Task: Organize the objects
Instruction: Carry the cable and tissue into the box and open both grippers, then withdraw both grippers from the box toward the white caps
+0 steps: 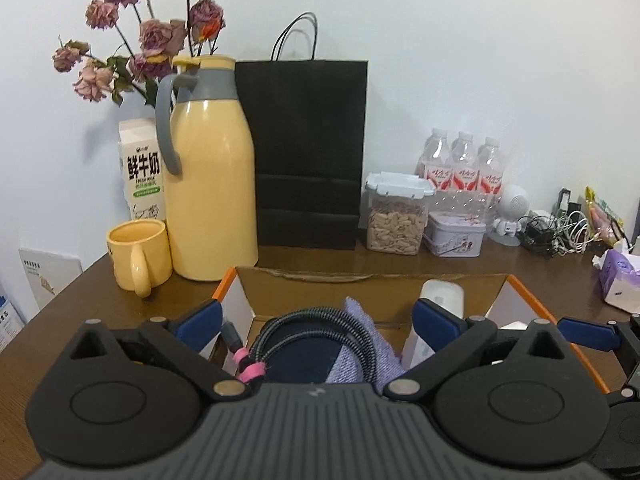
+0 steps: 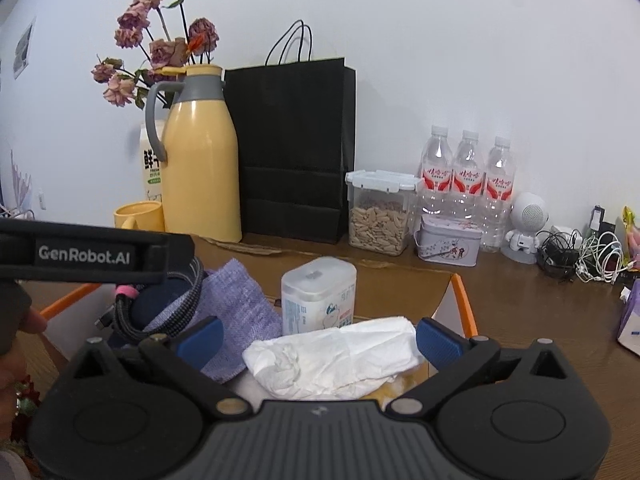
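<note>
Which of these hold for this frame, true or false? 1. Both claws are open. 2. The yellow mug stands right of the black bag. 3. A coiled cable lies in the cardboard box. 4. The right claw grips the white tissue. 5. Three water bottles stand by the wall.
1. True: the left claw and right claw both have their jaws spread wide.
2. False: the yellow mug stands left of the black bag, beside the yellow jug.
3. True: the coiled cable lies in the cardboard box.
4. False: the white tissue lies between the open jaws, not pinched.
5. True: three water bottles stand by the wall.
</note>
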`<state>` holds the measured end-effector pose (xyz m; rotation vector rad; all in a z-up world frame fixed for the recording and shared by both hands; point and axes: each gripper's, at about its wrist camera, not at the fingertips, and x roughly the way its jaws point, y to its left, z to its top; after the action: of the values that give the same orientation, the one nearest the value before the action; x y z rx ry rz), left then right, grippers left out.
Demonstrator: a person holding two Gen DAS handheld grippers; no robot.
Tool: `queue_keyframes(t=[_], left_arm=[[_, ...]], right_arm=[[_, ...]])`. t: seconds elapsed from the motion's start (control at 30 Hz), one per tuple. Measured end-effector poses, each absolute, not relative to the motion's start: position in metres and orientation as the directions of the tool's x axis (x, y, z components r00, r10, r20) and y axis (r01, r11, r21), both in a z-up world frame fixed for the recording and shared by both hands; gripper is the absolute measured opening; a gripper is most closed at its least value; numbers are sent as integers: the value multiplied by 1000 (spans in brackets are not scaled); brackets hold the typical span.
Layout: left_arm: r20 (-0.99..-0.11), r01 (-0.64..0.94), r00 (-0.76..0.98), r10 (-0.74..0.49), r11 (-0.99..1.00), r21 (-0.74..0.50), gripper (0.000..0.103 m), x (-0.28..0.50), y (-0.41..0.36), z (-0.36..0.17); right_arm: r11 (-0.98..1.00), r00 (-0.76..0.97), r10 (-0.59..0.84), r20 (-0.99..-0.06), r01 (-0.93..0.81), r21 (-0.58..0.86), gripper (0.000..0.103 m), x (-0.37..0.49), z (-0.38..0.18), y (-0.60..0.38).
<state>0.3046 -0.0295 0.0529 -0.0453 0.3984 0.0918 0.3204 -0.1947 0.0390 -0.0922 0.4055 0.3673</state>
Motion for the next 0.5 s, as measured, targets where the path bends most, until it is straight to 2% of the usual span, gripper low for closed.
queue_keyframes(t=[0.5], left_arm=[[-351, -111, 931, 98, 994, -17, 103, 251, -28, 86]], right_arm=[[924, 862, 352, -366, -382, -12, 103, 268, 71, -198]])
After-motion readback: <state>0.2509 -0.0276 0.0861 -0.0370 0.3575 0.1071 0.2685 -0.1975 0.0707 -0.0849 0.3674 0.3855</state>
